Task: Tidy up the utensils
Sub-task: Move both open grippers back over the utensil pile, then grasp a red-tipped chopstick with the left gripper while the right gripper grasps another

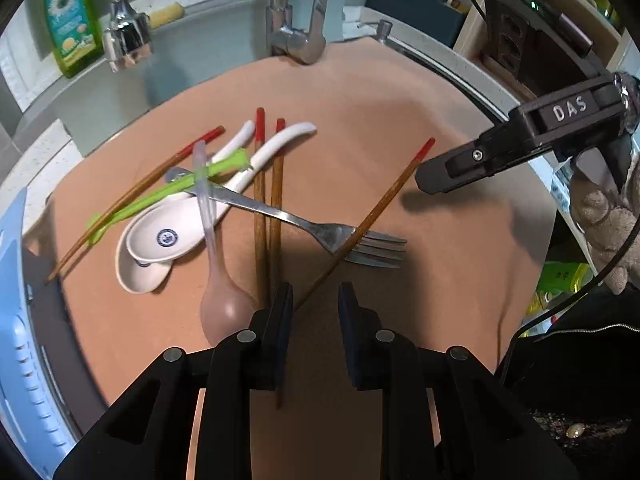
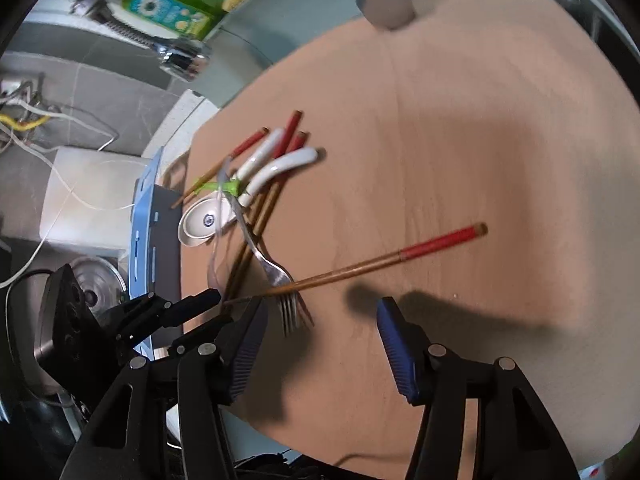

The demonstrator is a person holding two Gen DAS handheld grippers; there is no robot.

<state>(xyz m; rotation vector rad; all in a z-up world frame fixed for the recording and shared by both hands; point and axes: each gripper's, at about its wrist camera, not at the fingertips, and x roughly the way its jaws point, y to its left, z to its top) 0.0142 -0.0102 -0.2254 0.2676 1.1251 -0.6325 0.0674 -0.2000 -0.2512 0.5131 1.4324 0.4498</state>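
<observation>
A tan mat (image 1: pixel 360 120) covers the desk beside a sink, with a chrome faucet (image 1: pixel 294 28) and a green soap bottle (image 1: pixel 70 20) behind. The utensils lie in a tangled heap on the mat: two white ceramic spoons (image 1: pixel 168 236), red-tipped chopsticks (image 1: pixel 260 200), a metal fork (image 1: pixel 320 232), a pinkish plastic spoon (image 1: pixel 220 300) and a green plastic piece (image 1: pixel 160 192) that is hard to identify. A blue rack (image 1: pixel 16 340) is cut off at the edge. The left gripper (image 1: pixel 314 300) and right gripper (image 2: pixel 320 320) hover with jaws apart, empty.
</observation>
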